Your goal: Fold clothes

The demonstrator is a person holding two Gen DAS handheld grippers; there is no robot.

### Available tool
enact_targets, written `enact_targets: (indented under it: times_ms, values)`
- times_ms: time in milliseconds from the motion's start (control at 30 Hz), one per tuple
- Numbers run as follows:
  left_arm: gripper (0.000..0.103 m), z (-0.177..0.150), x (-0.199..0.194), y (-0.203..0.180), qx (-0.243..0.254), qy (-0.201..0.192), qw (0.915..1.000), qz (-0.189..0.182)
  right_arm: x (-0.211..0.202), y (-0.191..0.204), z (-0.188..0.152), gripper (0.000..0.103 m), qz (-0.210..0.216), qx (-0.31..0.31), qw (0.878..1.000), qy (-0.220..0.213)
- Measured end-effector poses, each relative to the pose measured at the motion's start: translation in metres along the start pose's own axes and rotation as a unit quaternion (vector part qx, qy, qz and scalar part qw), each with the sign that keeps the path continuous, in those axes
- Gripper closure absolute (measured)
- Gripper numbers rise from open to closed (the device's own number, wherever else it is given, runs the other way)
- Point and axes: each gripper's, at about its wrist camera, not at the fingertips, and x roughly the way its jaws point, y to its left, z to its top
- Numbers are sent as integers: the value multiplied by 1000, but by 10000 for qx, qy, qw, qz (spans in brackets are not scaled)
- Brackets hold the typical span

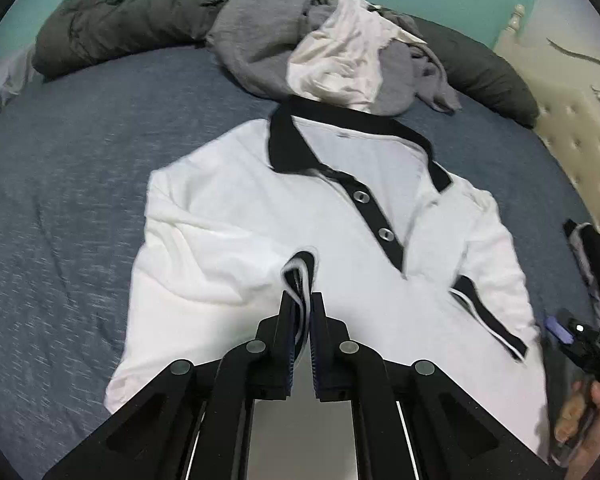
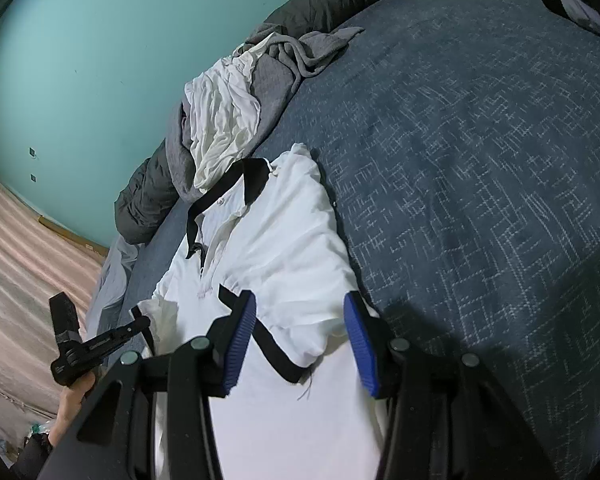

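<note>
A white polo (image 1: pixel 228 216) with black collar (image 1: pixel 290 142) and placket lies front-up on the blue bed sheet (image 1: pixel 60 200), collar toward the far side, hem toward the near edge.

Left gripper (image 1: pixel 305 300) – fingers pinched together on the black-edged cuff (image 1: pixel 302 266) of one sleeve, lifted over the middle of the shirt body. White fabric shows between the pads.

Right gripper (image 2: pixel 300 332) – jaws spread wide, blue pads (image 2: pixel 240 344) apart, hovering just above the other sleeve, which is laid across the shirt's near right part. Its black cuff band (image 2: pixel 276 354) sits between the two fingers; nothing is clamped. In the left wrist view this gripper (image 1: pixel 592 340) shows at the right edge, held in a hand (image 1: pixel 584 420).

At the far side, just beyond the collar: a heap of grey clothes (image 1: pixel 256 40) with a crumpled white garment (image 1: pixel 340 56) on top. Behind it, a dark quilt (image 1: pixel 120 20) runs along the teal wall (image 2: pixel 80 60). A cream headboard (image 1: pixel 572 120) stands at far right.
</note>
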Motion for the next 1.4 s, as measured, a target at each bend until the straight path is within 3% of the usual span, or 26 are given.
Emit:
enact_targets:
  times_ms: [67,167,567,900,1000,1200,1267,1400]
  values:
    - [79,1,-11,1,-13,-99,9999,-63,0,1,0,57,0,-10,10000,-3]
    - [71,0,-28,12,-135,-253,9996,-34,0,4,-1,57,-2,-44,10000,-7]
    - [71,-60,-38,99,-971,-266,9943,338,9,37,-12,57,23,-521,9984,216]
    - [71,-87,-25,140,-1558,-445,9860,-400,42,96,-51,50,123,-1130,9907,753]
    - [71,-92,-19,149,-1751,-483,9805,-751,66,123,-54,50,139,-1336,9863,958]
    - [73,-90,-12,154,-1832,-423,9762,-1083,134,179,-48,48,131,-1566,9771,1434]
    - [82,-92,-11,158,-1919,-398,9738,-1151,156,193,-48,48,50,-1586,9741,1610]
    - [85,-94,-12,162,-2036,-389,9696,-1297,192,209,-47,48,-60,-1480,9727,1787]
